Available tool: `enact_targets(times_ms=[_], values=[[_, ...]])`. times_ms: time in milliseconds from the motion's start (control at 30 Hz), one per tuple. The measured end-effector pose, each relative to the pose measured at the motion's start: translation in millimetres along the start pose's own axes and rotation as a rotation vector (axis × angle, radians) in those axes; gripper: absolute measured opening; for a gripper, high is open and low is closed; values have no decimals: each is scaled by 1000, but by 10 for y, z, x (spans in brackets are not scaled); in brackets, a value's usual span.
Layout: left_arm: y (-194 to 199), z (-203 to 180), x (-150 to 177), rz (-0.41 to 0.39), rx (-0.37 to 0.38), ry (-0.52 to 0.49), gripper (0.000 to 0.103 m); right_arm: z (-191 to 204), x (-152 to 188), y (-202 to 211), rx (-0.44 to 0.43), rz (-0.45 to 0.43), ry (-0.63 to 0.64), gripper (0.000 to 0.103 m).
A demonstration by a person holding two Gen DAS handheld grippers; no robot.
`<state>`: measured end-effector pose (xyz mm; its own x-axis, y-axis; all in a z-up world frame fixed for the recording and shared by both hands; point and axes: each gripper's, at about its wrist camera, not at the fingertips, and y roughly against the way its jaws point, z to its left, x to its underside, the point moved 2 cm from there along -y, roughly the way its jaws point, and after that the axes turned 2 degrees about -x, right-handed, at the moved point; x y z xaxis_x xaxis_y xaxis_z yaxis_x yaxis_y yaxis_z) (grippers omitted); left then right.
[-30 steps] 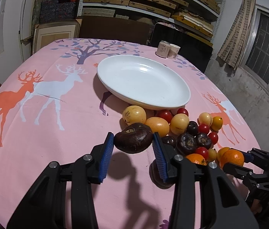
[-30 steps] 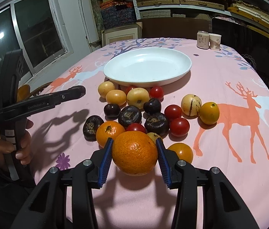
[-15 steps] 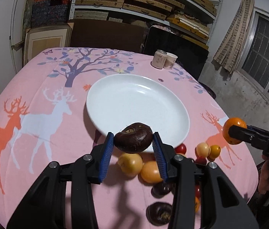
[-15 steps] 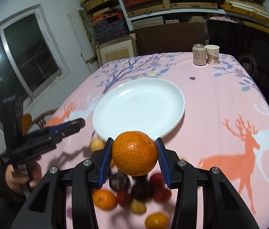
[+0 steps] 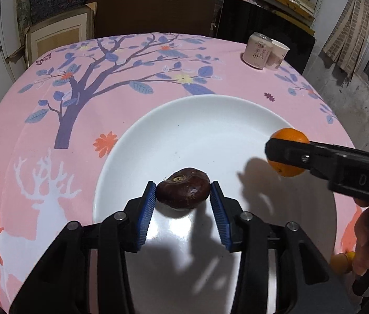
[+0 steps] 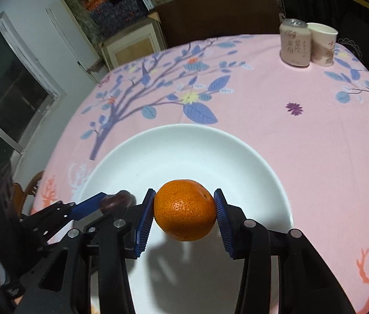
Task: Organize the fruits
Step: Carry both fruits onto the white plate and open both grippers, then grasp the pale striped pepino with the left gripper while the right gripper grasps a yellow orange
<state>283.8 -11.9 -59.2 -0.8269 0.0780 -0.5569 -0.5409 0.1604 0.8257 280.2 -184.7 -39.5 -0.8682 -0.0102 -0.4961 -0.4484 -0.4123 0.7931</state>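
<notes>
A large white plate (image 5: 205, 120) lies on the pink tablecloth; it also shows in the right wrist view (image 6: 184, 151). My left gripper (image 5: 183, 196) is shut on a dark brown wrinkled fruit (image 5: 183, 190) and holds it over the plate's near part. My right gripper (image 6: 184, 212) is shut on an orange (image 6: 184, 213) and holds it above the plate. The orange (image 5: 289, 137) also shows at the plate's right side in the left wrist view. The brown fruit (image 6: 117, 201) appears at the left in the right wrist view.
A pink can (image 5: 259, 53) and a paper cup (image 5: 278, 53) stand at the table's far right; they also show in the right wrist view, can (image 6: 295, 43) and cup (image 6: 324, 44). Two small yellow fruits (image 5: 341, 261) lie right of the plate. Shelves and boxes stand behind the table.
Both grippers have lifted their fruits off the pile and moved forward over the white plate. The pile has dropped out of view below.
</notes>
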Motion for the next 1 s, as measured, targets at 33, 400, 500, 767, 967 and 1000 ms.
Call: enact_targets(times_ms=[33, 400, 500, 767, 967, 1000], values=[[-13, -2, -15, 1, -11, -10, 46, 15, -17, -66, 9, 5, 2, 46], [1002, -16, 495, -209, -39, -85, 91, 38, 366, 945, 2, -180, 29, 68], [1213, -7, 909, -206, -20, -98, 92, -63, 843, 1290, -2, -228, 34, 73], [1127, -228, 1501, -118, -38, -113, 92, -629, 1862, 1470, -93, -347, -202, 73], [1012, -164, 1530, -98, -38, -19, 88, -617, 2074, 1513, -64, -369, -211, 73], [991, -136, 1526, -92, -33, 6, 87, -591, 2088, 1532, -58, -372, -200, 73]])
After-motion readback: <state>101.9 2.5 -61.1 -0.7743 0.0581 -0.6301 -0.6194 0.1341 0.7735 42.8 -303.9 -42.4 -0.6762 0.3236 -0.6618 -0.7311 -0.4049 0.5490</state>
